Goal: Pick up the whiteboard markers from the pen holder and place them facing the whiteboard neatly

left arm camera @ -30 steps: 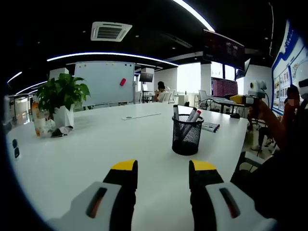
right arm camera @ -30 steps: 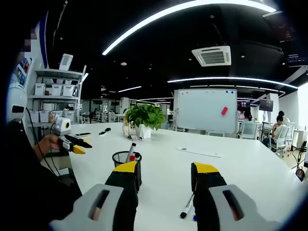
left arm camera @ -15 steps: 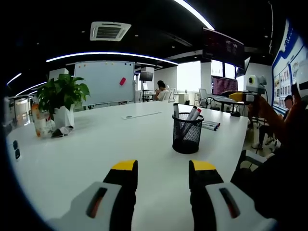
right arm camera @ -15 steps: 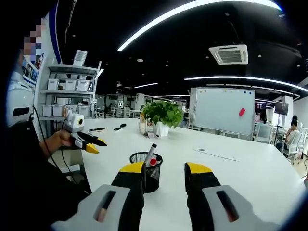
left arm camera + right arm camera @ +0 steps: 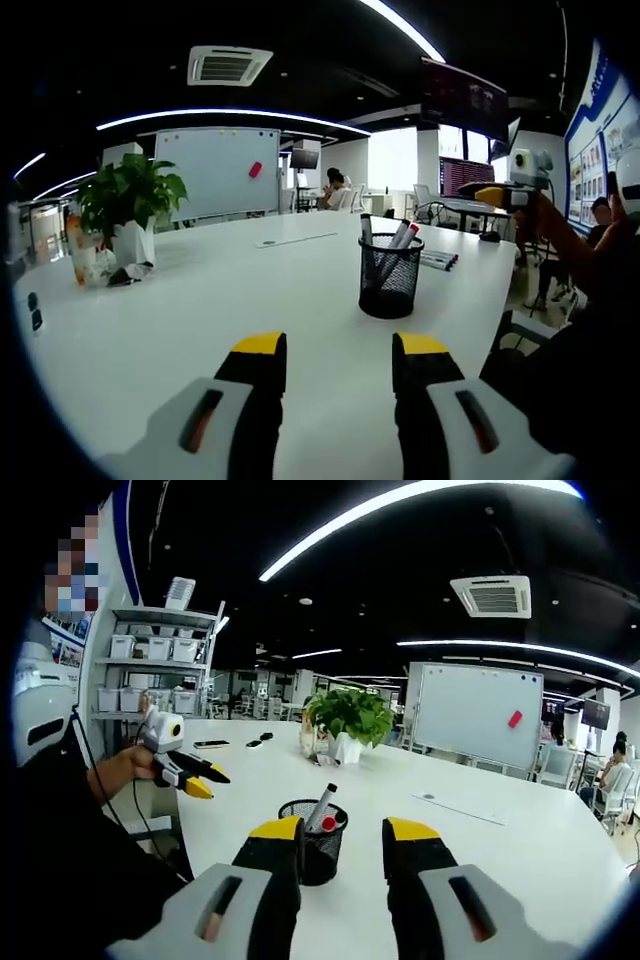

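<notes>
The pen holder [image 5: 389,277] stands on the white table [image 5: 200,320], markers [image 5: 402,237] upright inside, caps up. The right gripper [image 5: 341,832] hovers near it, jaws parted, empty; the left gripper [image 5: 341,346] likewise. The markers look light, rigid and smooth; grip mid-barrel.

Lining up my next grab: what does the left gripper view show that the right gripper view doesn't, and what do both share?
Left gripper view: loose markers lying on the white table beyond the holder. Right gripper view: grey shelving with storage bins. Both: the black mesh pen holder with markers in it, the potted green plant, and the whiteboard with a red eraser.
</notes>
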Available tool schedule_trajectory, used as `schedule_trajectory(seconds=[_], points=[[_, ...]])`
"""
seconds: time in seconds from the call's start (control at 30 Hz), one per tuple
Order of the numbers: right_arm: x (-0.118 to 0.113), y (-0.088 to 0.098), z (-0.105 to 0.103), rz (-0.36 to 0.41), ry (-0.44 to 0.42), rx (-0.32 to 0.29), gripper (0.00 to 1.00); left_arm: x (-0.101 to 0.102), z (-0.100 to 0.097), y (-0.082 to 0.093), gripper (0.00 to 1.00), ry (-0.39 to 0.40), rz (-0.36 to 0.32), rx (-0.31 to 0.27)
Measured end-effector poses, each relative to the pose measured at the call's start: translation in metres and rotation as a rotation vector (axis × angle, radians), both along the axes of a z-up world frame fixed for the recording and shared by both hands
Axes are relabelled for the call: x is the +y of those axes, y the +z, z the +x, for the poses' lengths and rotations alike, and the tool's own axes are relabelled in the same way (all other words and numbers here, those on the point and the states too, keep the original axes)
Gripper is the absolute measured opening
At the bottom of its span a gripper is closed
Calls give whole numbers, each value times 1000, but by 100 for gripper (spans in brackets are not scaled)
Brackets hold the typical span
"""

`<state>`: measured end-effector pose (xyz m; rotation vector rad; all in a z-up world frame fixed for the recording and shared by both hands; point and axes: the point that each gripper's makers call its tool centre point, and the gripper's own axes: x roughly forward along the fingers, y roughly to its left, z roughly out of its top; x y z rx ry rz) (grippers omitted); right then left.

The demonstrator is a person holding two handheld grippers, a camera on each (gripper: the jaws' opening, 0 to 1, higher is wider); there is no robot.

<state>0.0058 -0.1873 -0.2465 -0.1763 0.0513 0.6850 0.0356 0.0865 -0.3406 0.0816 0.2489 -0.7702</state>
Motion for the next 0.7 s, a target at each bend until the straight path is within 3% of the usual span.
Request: schedule_trajectory(seconds=[0.7], points=[[14, -3, 17, 10, 19, 30, 34, -3, -3, 4, 44, -21, 10, -9]])
